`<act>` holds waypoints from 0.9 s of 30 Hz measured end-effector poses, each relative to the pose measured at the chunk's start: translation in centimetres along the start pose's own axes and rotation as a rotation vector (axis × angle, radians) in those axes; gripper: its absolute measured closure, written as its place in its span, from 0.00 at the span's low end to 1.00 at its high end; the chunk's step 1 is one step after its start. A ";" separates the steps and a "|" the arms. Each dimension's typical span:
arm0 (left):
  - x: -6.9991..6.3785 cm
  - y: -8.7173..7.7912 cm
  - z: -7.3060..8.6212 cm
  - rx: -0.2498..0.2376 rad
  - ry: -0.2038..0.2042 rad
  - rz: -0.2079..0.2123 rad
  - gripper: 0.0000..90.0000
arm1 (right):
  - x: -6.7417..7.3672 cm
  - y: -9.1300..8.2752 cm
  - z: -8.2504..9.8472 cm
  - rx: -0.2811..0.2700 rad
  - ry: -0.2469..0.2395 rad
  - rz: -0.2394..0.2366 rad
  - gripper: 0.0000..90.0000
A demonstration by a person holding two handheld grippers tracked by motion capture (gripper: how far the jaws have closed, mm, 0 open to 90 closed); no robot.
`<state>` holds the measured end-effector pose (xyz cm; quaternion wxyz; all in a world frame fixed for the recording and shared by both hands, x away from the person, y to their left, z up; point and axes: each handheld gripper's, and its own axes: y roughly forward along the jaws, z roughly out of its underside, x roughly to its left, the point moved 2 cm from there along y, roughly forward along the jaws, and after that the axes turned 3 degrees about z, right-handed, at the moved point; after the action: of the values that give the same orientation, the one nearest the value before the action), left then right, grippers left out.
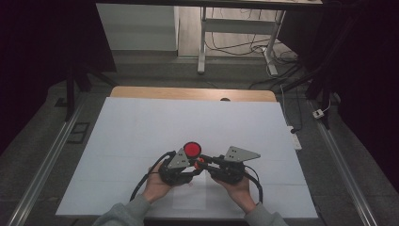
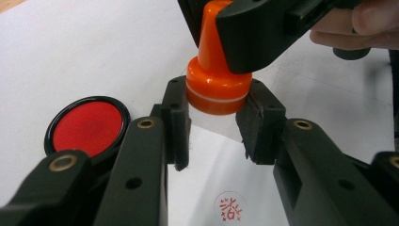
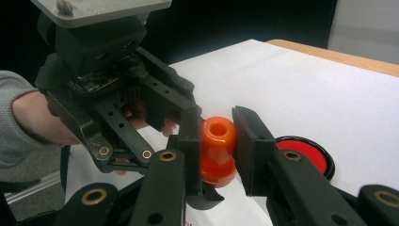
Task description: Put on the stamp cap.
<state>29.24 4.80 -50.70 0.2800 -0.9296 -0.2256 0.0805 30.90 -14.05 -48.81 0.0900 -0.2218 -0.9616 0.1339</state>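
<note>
An orange stamp [image 1: 199, 163] is held just above the white table between both grippers. My left gripper [image 2: 216, 117] is shut on its wide base [image 2: 214, 94], one pad on each side. My right gripper [image 3: 217, 141] is shut on the narrow handle [image 3: 218, 134], coming in from the opposite side. In the high view the left gripper [image 1: 195, 168] and right gripper [image 1: 205, 161] meet tip to tip at the near middle of the table. A round red ink pad [image 1: 192, 149] in a black case lies open just beyond them. Under the stamp a red seal print [image 2: 229, 208] marks a small sheet.
The small sheet [image 1: 189, 197] lies near the table's front edge, between the person's forearms. The white table cover [image 1: 141, 127] stretches bare to the left, right and far side. A wooden table edge [image 1: 188, 92] shows at the back, with desks and cables on the floor beyond.
</note>
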 end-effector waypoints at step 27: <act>0.1 0.3 0.4 0.041 -0.008 -0.007 0.73 | 0.1 0.6 0.9 0.004 0.039 0.012 0.81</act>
<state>29.30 4.81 -51.22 0.2983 -0.9226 -0.2283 0.0878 30.88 -13.74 -49.80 0.1083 -0.2301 -0.9581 0.1320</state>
